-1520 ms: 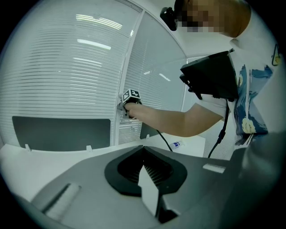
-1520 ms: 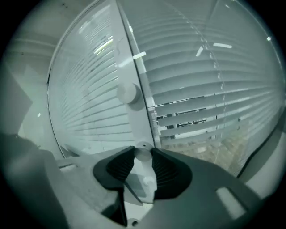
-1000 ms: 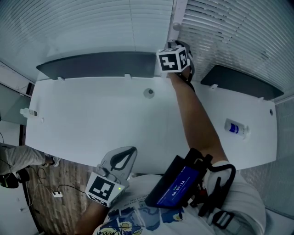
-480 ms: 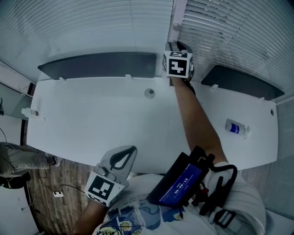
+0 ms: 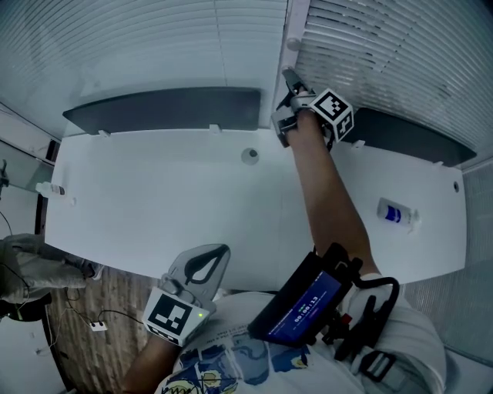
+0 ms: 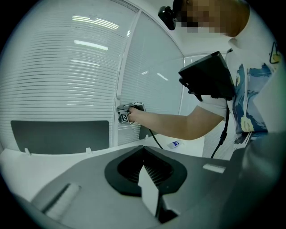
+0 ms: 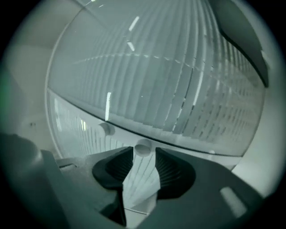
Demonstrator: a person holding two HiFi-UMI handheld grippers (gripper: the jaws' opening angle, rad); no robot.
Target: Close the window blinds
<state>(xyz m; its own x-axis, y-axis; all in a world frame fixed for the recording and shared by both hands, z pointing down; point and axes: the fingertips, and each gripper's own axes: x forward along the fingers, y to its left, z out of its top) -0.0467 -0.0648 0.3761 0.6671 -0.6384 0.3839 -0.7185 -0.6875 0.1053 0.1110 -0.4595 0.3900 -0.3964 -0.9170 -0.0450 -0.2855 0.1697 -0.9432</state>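
The person is reaching the right gripper (image 5: 287, 100) over the white worktop (image 5: 154, 200) to the white post (image 5: 295, 23) that is standing between the two window blinds (image 5: 154, 38). In the right gripper view, its jaws are opening, and a small round knob (image 7: 143, 147) is sitting just between the jaw tips; the pads are not pressing on it clearly. A second knob (image 7: 106, 129) is showing beside it on the same post. The blind on the left of the post is looking flat and closed, while the blind on the right (image 5: 400, 46) is showing dark gaps between some slats. The left gripper (image 5: 223, 249) is hanging low near the person's body, at the near edge of the worktop, with its jaws clenched together on nothing. A small bottle (image 5: 397, 215) is lying on the worktop, at the right side.
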